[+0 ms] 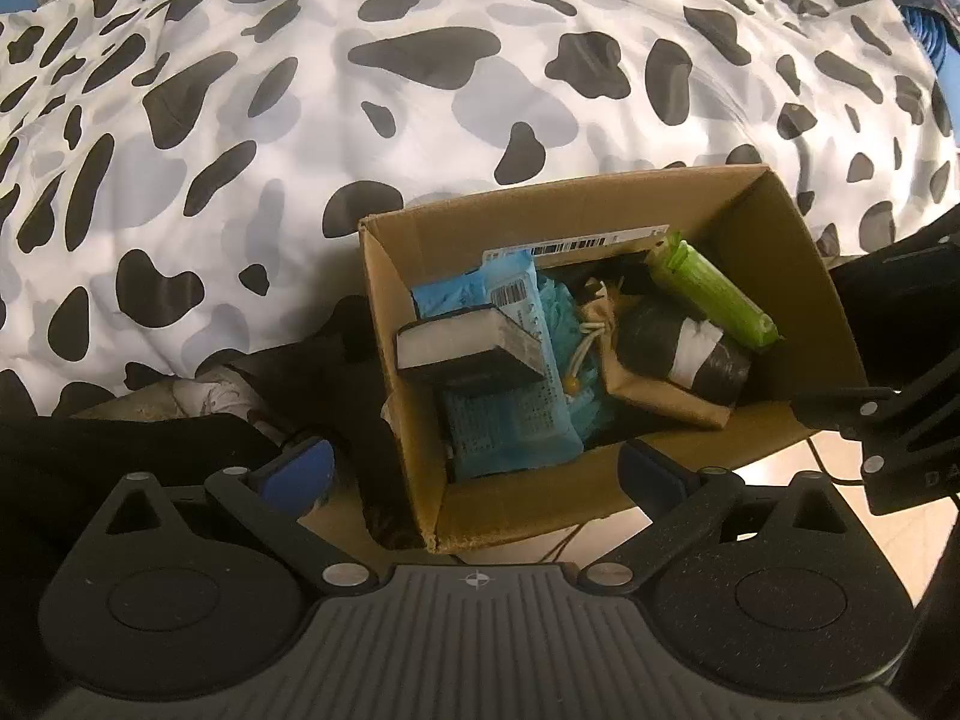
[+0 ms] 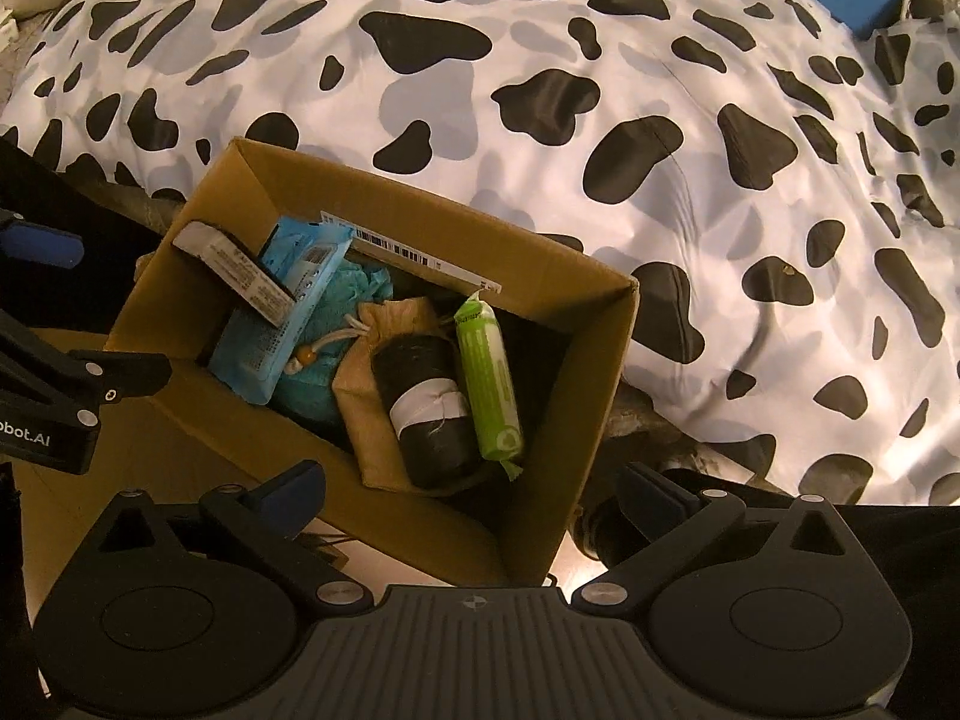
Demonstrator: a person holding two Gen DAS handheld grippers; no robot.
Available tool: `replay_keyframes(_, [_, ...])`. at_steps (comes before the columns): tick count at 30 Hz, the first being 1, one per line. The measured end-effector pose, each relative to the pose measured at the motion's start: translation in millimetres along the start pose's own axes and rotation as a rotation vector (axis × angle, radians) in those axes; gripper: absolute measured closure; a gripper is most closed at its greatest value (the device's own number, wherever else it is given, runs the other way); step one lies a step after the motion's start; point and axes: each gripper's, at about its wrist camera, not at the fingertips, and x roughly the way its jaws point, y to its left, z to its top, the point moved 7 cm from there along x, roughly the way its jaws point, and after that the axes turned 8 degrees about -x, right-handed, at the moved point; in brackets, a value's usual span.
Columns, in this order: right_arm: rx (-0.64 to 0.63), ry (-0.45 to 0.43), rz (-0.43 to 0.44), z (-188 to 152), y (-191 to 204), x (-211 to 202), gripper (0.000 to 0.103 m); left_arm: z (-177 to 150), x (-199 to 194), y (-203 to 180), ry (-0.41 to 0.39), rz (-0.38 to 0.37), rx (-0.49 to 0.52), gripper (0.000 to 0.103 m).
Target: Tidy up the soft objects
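Both grippers (image 1: 474, 471) (image 2: 471, 495) gape empty above packed cardboard box (image 1: 600, 204).

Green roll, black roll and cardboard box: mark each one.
green roll (image 2: 487, 384): right wrist view, middle of its wrapper.
black roll (image 2: 429, 405): right wrist view, its white band.
cardboard box (image 1: 600, 204): left wrist view, far inner wall.
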Motion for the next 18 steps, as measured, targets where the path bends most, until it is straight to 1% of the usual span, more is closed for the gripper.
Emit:
replay_keyframes(7, [-0.020,0.013,-0.008,-0.5,2.2,2.8,0.000,-0.5,3.4,3.0,0.019,0.023,-0.005,0.000])
replay_keyframes(12, [-0.031,0.018,-0.010,-0.3,3.0,4.4,0.000,-0.2,3.1,4.1,0.021,0.026,-0.007,0.000])
replay_keyframes(18, [-0.039,0.024,-0.012,-0.6,4.0,5.2,0.000,-1.0,2.9,-0.3,0.016,0.028,0.023,0.000])
